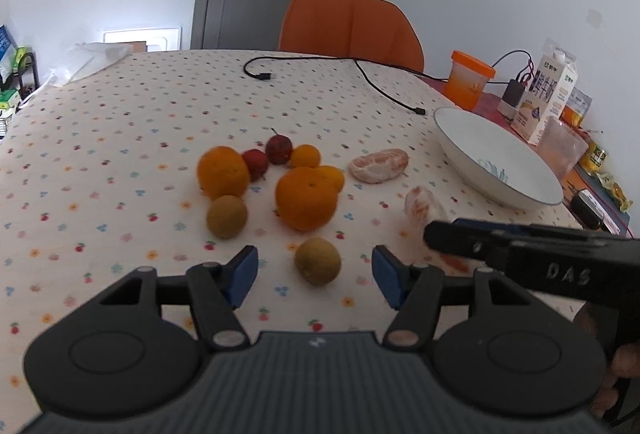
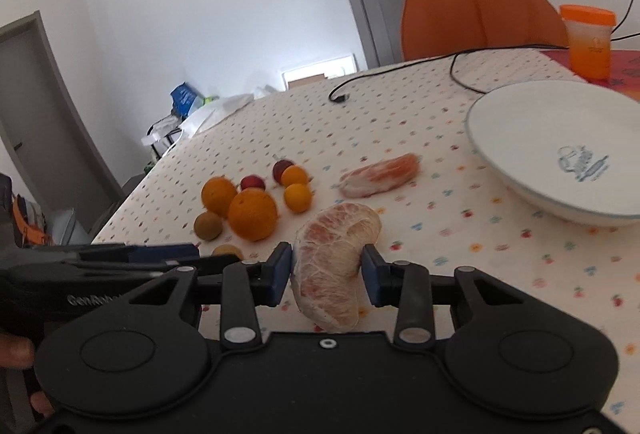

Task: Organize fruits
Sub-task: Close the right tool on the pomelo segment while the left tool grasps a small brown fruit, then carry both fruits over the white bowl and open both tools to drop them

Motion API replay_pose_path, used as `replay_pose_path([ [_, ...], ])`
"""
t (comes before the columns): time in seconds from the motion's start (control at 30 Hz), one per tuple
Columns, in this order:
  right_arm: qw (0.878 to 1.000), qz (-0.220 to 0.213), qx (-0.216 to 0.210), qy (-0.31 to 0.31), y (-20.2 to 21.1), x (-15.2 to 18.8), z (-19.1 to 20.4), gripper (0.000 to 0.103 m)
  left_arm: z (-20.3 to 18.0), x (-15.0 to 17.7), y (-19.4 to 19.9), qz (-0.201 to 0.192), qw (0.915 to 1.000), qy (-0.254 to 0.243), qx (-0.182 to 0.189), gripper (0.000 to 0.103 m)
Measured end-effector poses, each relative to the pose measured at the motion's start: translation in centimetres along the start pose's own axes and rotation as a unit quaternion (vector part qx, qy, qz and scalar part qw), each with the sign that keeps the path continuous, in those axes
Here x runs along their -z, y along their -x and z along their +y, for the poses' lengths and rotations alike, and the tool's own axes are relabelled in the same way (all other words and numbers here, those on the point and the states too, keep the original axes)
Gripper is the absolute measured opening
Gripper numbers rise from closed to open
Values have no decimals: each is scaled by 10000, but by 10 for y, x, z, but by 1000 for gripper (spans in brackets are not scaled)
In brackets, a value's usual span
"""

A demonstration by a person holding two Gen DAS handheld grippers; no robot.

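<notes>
My right gripper (image 2: 327,274) is shut on a peeled citrus piece (image 2: 334,266), held just above the dotted tablecloth; the same piece shows in the left wrist view (image 1: 422,207) beside the right gripper's finger (image 1: 452,236). My left gripper (image 1: 314,274) is open, with a brown kiwi (image 1: 318,261) lying between its pads on the cloth. A cluster of oranges (image 1: 306,197), a second kiwi (image 1: 226,216) and small red fruits (image 1: 279,149) sits beyond. Another peeled citrus piece (image 1: 379,165) lies right of the cluster. A white bowl (image 2: 520,137) stands empty at the right.
A black cable (image 1: 380,85) crosses the far table. An orange cup (image 1: 468,79), a milk carton (image 1: 544,97) and a clear container (image 1: 562,149) crowd the right edge. An orange chair (image 1: 352,21) stands behind the table.
</notes>
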State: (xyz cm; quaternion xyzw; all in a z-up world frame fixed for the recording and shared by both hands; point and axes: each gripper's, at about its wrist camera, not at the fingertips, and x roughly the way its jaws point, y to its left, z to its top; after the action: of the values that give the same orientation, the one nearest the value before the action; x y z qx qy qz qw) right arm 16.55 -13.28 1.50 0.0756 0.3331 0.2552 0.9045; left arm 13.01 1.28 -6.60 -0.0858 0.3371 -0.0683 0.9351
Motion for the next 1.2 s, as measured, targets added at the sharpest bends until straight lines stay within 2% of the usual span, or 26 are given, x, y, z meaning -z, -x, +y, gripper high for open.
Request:
replay_pose_path([
  [0.03, 10000, -22, 4, -14, 2, 0, -1, 36, -2, 1, -3, 36, 10000, -34, 0, 51],
  [0.1, 10000, -81, 18, -28, 6, -1, -4, 36, -6, 3, -6, 20, 9999, -95, -99, 44],
  [0.17, 9999, -132, 36, -65, 10, -1, -8, 36, -7, 2, -7, 37, 9999, -110, -125, 25],
  [0.37, 9995, -221, 80, -201, 20, -1, -24, 36, -14, -5, 0, -82, 9999, -74, -62, 24],
  [0.57, 9985, -449, 115, -280, 36, -7, -35, 36, -34, -14, 5, -217, 9994, -261, 1, 24],
  [0.97, 9947, -775, 496, -452, 55, -18, -67, 36, -78, -36, -6, -394, 9973, -595, 177, 24],
  [1.2, 9904, -920, 861, -573, 60, -24, -93, 36, -103, -49, -18, -435, 9961, -712, 292, 24],
])
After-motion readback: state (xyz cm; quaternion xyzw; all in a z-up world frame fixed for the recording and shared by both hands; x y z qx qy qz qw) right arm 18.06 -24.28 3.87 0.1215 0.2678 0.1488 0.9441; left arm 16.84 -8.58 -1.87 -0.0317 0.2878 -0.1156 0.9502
